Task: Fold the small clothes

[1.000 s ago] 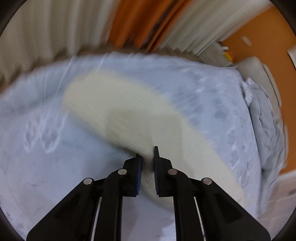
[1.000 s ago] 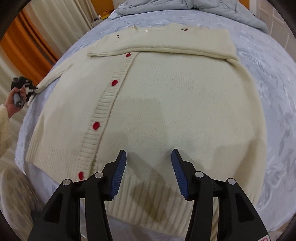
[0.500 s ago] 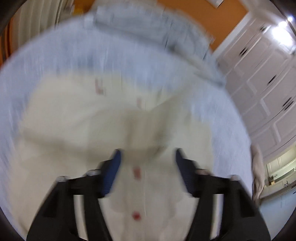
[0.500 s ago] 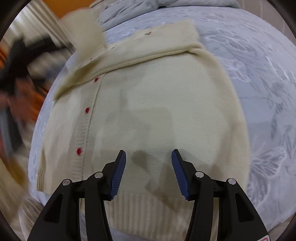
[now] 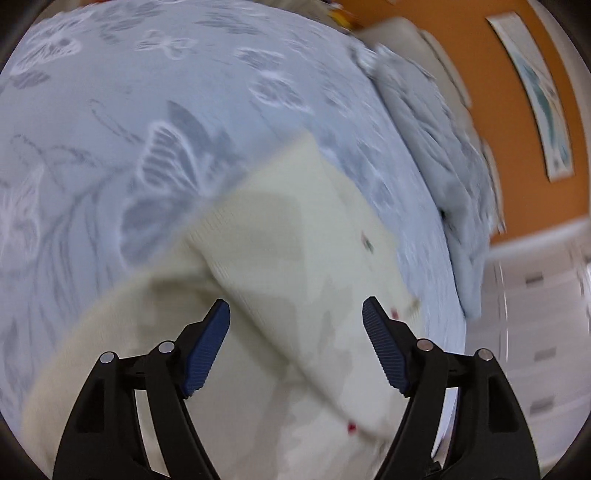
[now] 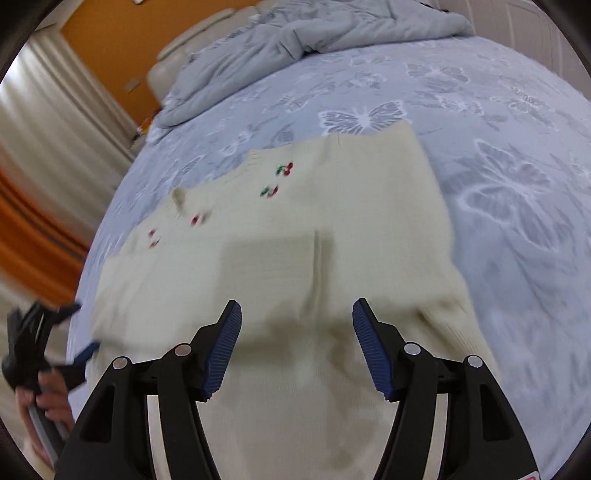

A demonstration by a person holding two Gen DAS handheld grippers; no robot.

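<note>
- Right wrist view: a cream knit cardigan (image 6: pixel 295 236) lies spread on a bed (image 6: pixel 498 155) covered in a pale blue sheet printed with butterflies, its folded-over panel showing small embroidered cherries (image 6: pixel 283 169).
- The right gripper (image 6: pixel 297 343) hangs just above the near part of the cardigan with its 2 blue-padded fingers (image 6: pixel 223 347) spread wide and nothing between them.
- At the left edge of the same view, the left gripper (image 6: pixel 44 343) appears in the person's hand (image 6: pixel 46 402) beside the bed's edge; its fingers stand apart and empty.
- A rumpled grey duvet (image 6: pixel 295 33) is heaped at the far end of the bed, near an orange wall (image 6: pixel 110 40) and pale curtains (image 6: pixel 48 122).
- Left wrist view, blurred by motion: the left gripper (image 5: pixel 295 347) has its 2 fingers (image 5: pixel 207 347) open over the cardigan (image 5: pixel 280 266), where a folded layer lies across the body of the garment.
- Small red buttons (image 5: pixel 351 427) show near the cardigan's edge in this view.
- Beyond the bed (image 5: pixel 129 92) hang a framed picture (image 5: pixel 535 92) on the orange wall and white drawer fronts (image 5: pixel 535 325) at right.
</note>
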